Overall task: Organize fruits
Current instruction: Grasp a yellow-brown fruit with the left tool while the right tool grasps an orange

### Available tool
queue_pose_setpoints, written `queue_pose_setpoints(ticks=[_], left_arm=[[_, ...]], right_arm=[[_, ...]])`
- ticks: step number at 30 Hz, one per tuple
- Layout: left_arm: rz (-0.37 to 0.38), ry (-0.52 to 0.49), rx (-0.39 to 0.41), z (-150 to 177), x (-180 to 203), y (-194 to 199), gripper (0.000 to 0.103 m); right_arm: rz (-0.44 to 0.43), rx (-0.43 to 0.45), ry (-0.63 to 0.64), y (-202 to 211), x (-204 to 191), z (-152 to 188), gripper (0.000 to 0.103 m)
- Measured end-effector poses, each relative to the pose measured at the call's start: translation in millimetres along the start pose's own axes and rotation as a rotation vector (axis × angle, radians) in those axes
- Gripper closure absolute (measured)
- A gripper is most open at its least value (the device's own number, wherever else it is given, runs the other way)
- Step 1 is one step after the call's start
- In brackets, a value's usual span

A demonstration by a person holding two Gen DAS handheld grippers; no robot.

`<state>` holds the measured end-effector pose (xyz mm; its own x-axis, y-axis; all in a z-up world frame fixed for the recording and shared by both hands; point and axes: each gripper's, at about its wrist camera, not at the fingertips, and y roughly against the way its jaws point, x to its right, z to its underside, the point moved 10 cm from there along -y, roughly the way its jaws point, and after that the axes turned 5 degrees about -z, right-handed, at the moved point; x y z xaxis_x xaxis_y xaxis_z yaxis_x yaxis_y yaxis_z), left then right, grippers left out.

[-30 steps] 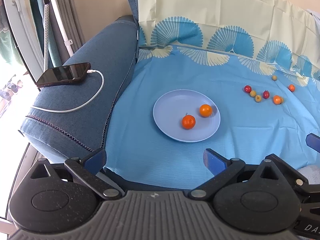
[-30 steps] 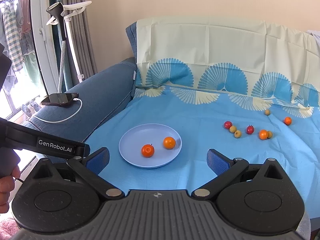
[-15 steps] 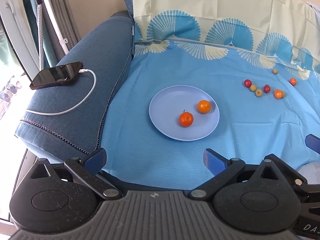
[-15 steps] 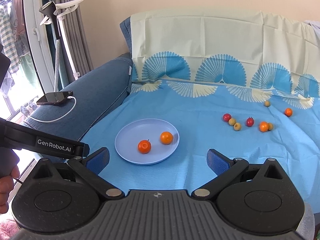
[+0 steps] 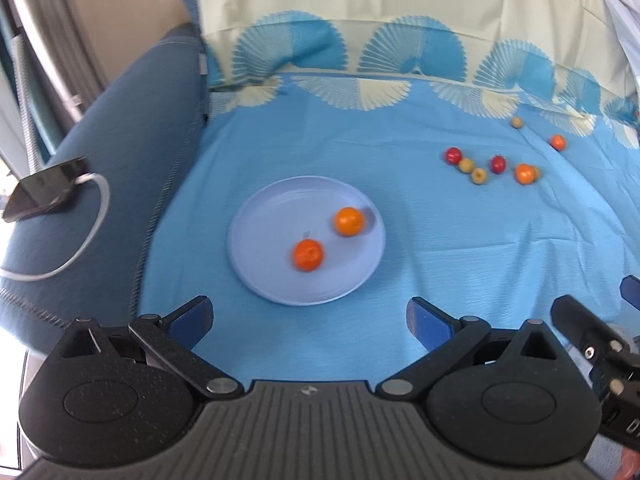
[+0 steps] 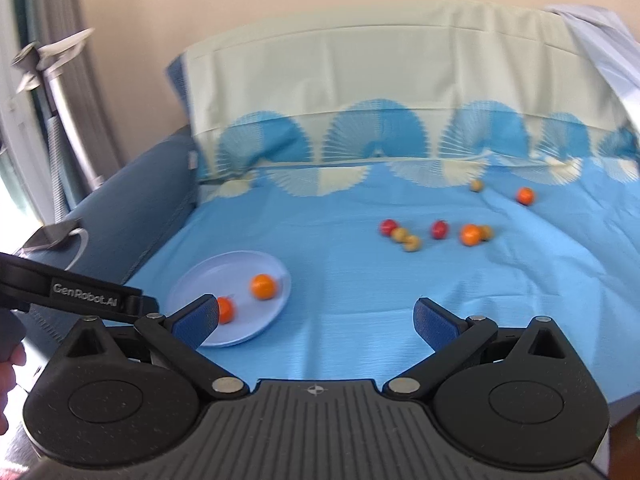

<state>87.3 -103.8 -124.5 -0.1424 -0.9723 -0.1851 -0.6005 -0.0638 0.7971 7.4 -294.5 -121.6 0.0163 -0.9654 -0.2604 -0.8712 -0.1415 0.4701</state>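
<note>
Showing two hand-held grippers hovering above a sofa seat draped in a blue cloth (image 5: 400, 128), both unloaded: left gripper (image 5: 308, 316) with fingers spread wide and holding nothing, right gripper (image 6: 314, 318) likewise spread wide and holding nothing. Resting on the cloth, a pale blue plate (image 5: 272, 216) already carrying two orange fruits (image 5: 307, 255), lying directly ahead of the left gripper and ahead and to the left of the right one. Lying loose on the cloth, well apart from the plate toward the far right, a scatter of small fruits (image 6: 434, 232): two red, several yellowish, two orange in a loose row running left to right, plus one orange and one yellowish piece farther back near the cloth's fan pattern. Judging the right gripper to be the nearer tool for that scatter, which sits ahead and slightly right of its fingers; no long axis to align with, each fruit being roughly round. Sitting on the sofa arm at far left, a phone (image 5: 44, 188) with a white cable (image 5: 88, 236), apart from the task. Blurring both views softens fruit outlines, making kinds hard to name; hiding part of the nearer orange fruit in the right view, the right gripper's own left finger; cutting off the cloth's right reach, the frame edge.
</note>
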Motion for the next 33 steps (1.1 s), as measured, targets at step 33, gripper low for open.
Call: queue_pose_setpoints(ticks=[33], left_arm=[[0.158,-0.115,-0.270,-146,271,-272,0.005]], right_arm=[[0.173,-0.164,0.006,-263,268,-18,0.006]])
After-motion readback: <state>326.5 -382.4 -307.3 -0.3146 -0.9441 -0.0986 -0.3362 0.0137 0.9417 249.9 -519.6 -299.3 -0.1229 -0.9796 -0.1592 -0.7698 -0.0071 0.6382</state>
